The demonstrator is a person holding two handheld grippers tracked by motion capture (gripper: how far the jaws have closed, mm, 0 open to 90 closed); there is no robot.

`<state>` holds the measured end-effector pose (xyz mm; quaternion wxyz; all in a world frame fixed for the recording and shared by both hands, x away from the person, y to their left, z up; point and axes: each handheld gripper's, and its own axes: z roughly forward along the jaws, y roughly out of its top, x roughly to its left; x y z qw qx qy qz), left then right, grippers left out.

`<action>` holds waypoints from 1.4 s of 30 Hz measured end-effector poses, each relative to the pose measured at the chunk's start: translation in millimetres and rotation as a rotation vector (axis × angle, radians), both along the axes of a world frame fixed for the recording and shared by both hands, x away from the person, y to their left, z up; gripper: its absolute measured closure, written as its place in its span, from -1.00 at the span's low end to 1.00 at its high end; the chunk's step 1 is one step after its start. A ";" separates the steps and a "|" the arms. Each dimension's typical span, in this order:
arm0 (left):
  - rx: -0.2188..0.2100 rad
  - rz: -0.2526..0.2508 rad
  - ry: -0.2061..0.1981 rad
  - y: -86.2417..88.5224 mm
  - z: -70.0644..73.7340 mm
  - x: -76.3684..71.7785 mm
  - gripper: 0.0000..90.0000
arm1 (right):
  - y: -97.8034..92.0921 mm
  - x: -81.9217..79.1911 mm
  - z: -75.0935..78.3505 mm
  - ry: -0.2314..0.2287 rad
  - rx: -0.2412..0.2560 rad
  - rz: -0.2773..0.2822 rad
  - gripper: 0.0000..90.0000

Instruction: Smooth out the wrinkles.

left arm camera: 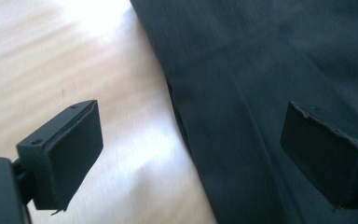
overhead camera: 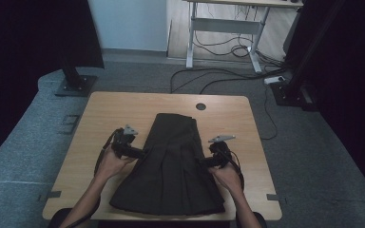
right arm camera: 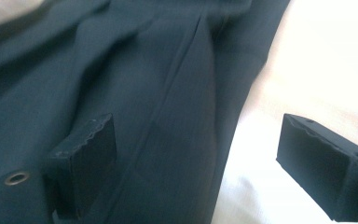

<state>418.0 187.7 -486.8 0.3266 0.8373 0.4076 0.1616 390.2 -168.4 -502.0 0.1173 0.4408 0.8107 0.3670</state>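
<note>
Dark pleated skirt (overhead camera: 171, 166) lies flat mid-surface (overhead camera: 104, 114), narrow waist end far from the person, wide hem at the near edge. Left gripper (overhead camera: 141, 153) sits at the skirt's left side edge, jaws spread; in the left gripper view one jaw is over bare wood, the other over fabric, so the edge (left arm camera: 179, 116) runs between them. Right gripper (overhead camera: 203, 162) mirrors it at the right side edge, jaws also spread and straddling the hem line (right arm camera: 233, 126); nothing pinched yet by either. Fabric looks light, limp and layered, likely to sag and slide on the wood. Best hold, I'd judge: bite the side edges through all layers, both sides at matching height, so the pleats don't splay when lifted or folded.
</note>
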 end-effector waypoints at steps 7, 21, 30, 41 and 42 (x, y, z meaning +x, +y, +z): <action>0.029 -0.016 0.015 -15.5 9.7 37.5 -0.77 | 17.0 41.2 14.3 -0.020 -0.014 -0.021 -0.70; 0.008 0.051 0.047 -25.3 -5.1 84.2 -0.65 | 47.0 101.2 11.0 -0.011 -0.027 -0.068 -0.59; -0.041 0.092 0.106 -29.9 -37.4 97.9 -0.62 | 48.4 116.1 -25.3 0.034 -0.095 -0.115 -0.43; -0.017 0.059 0.122 -37.6 -45.0 93.2 -0.16 | 51.4 119.1 -31.3 0.058 -0.095 -0.076 0.19; -0.025 0.053 0.131 -38.8 -44.2 92.1 0.01 | 51.9 118.2 -31.1 0.062 -0.084 -0.067 0.31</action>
